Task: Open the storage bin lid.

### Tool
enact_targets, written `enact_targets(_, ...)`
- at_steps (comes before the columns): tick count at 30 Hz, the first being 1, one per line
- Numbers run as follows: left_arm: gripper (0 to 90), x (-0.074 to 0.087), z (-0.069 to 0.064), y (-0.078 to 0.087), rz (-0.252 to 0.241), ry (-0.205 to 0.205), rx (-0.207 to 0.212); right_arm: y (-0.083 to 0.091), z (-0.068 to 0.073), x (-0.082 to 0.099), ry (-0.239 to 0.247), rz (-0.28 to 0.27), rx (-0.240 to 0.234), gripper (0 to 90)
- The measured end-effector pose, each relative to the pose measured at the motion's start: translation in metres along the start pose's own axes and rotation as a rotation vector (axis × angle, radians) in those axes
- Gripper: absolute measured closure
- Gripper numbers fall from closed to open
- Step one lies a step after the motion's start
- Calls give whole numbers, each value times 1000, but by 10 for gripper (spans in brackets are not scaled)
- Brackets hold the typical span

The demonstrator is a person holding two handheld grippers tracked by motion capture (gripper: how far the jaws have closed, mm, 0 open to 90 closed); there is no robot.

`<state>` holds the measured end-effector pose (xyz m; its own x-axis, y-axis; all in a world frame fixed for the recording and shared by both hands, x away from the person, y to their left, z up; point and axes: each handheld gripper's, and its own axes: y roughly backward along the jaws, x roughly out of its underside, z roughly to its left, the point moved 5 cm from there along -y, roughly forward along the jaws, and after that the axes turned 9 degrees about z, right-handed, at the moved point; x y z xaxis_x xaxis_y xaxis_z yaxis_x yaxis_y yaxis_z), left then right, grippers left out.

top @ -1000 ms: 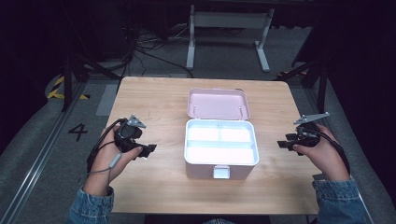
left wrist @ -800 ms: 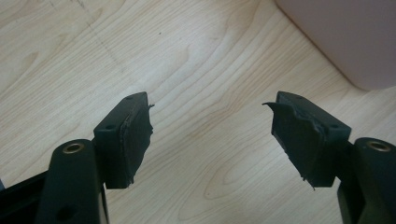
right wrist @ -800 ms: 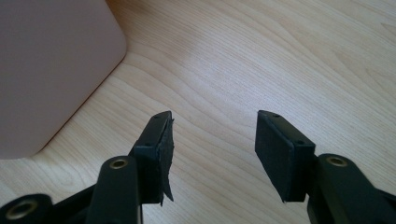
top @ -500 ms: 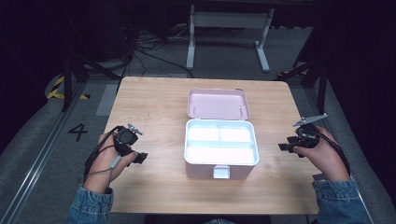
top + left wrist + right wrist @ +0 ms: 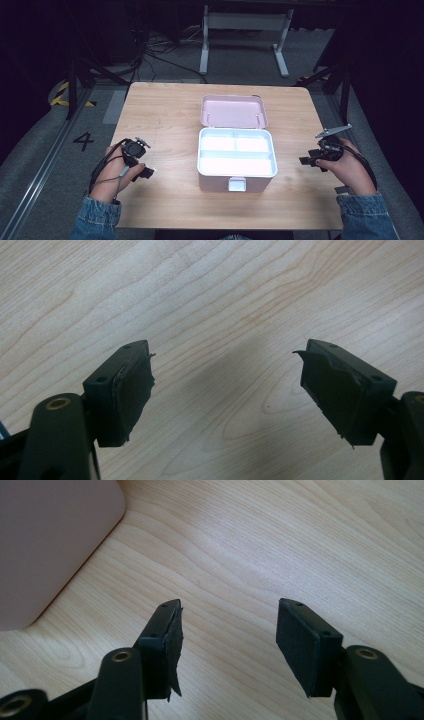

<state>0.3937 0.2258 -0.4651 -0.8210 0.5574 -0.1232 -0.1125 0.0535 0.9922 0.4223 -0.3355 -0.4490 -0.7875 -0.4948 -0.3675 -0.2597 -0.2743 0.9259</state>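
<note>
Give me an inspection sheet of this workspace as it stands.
Surface: light wooden table, bare apart from the box.
Job's things: pink plastic box, lid open and leaning back, white divided compartments with nothing in them.
Clutter: nothing seen on the table.
Grippers: left claw and right claw flank the box; jaws have just been opening, nothing between them.
Cables: one trails from each claw.
Surroundings: dark floor, white metal frame behind.

Pink box (image 5: 237, 160) at table centre, lid open, leaning back; white divided tray inside.
</note>
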Motion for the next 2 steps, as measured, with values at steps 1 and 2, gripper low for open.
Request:
enact_targets(1, 214, 0, 0, 1, 1, 4, 3, 0, 0, 0, 0, 0, 1, 451)
enact_targets(2, 214, 0, -1, 1, -4, 6, 6, 0, 0, 0, 0, 0, 1, 451)
